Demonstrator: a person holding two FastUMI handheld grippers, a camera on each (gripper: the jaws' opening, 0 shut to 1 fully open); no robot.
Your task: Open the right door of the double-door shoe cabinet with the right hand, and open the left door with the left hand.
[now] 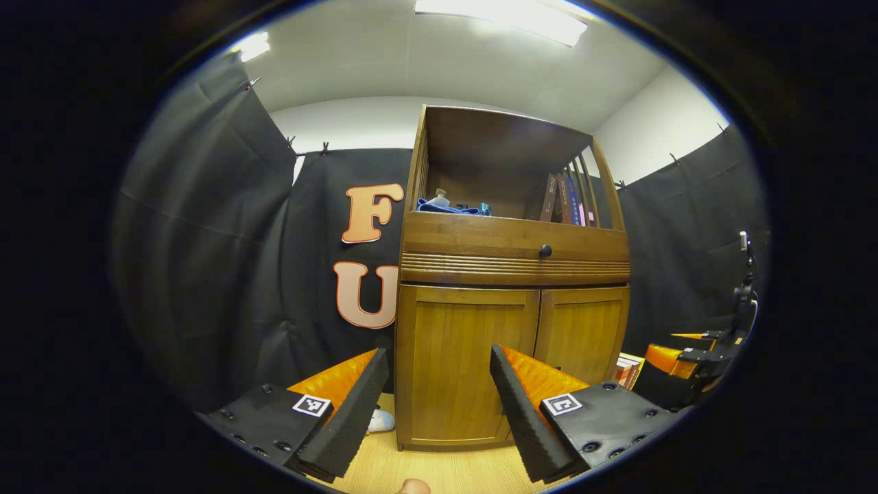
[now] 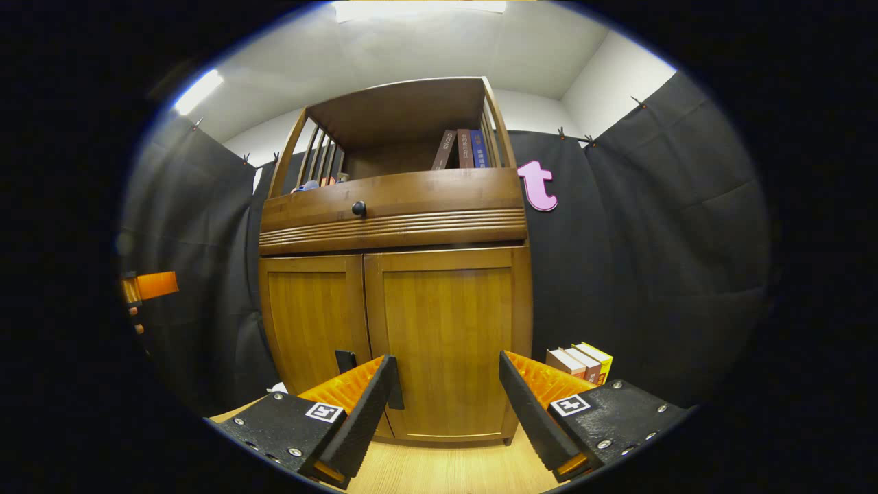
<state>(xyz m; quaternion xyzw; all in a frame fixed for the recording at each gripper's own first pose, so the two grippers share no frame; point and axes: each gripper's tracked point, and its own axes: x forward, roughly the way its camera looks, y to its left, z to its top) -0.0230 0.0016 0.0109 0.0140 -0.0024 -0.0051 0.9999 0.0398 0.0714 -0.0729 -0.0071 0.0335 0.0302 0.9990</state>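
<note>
Fingers of your right gripper [image 2: 446, 401] and left gripper [image 1: 439, 398] gape wide, holding nothing, facing the shut brown wooden double-door shoe cabinet [image 2: 394, 329], ready for its dark handles [image 2: 345, 360].

Floor books [image 2: 579, 361], shelf books [image 2: 463, 149].

Both views low, facing cabinet [image 1: 511, 302]
</note>
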